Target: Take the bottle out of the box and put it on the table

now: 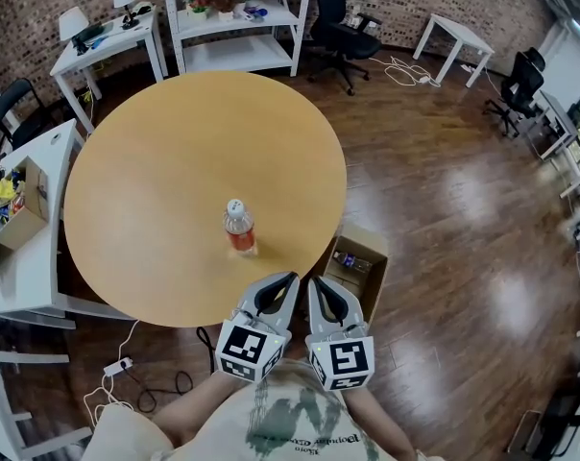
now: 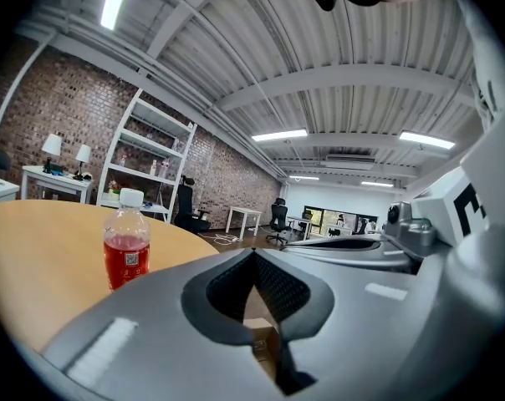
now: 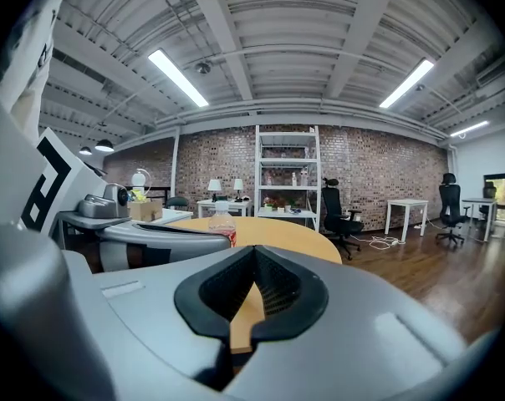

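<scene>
Left gripper view: left gripper (image 2: 254, 254), jaws closed tip to tip, nothing between them. Right gripper view: right gripper (image 3: 254, 249), likewise closed and empty. Head view: both at lower centre, off the table's (image 1: 165, 152) near edge. Bottle (image 1: 238, 227) upright on table, mid-frame. Box (image 1: 369, 239) on floor, right of centre. Judged: task complete.
</scene>
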Action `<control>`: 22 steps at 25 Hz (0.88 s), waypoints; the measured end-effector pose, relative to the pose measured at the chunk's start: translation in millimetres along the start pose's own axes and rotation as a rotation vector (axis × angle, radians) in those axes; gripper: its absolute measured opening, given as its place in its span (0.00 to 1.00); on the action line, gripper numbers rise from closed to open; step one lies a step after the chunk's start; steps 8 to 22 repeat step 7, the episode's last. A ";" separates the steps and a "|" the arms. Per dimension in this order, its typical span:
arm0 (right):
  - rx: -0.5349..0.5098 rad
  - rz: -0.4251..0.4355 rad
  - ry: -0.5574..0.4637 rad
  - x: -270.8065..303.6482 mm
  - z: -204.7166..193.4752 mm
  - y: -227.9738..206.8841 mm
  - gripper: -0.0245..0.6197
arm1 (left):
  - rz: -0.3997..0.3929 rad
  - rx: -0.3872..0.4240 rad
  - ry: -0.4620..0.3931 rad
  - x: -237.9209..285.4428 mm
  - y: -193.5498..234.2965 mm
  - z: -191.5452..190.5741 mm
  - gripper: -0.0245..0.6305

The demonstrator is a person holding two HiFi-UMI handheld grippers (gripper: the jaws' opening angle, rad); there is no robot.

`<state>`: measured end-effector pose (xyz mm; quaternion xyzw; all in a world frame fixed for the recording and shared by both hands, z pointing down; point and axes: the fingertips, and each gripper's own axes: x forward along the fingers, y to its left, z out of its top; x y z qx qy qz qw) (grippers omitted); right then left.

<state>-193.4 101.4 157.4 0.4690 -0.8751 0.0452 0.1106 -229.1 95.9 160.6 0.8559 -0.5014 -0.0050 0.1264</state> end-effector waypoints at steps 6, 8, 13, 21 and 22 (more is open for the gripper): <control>0.002 0.006 0.011 3.9 -2.9 1.6 0.04 | 0.006 -0.003 0.006 0.3 4.9 -1.3 0.03; 0.002 0.007 0.013 4.4 -3.2 1.4 0.04 | 0.007 -0.004 0.006 0.6 5.4 -1.3 0.03; 0.002 0.007 0.013 4.4 -3.2 1.4 0.04 | 0.007 -0.004 0.006 0.6 5.4 -1.3 0.03; 0.002 0.007 0.013 4.4 -3.2 1.4 0.04 | 0.007 -0.004 0.006 0.6 5.4 -1.3 0.03; 0.002 0.007 0.013 4.4 -3.2 1.4 0.04 | 0.007 -0.004 0.006 0.6 5.4 -1.3 0.03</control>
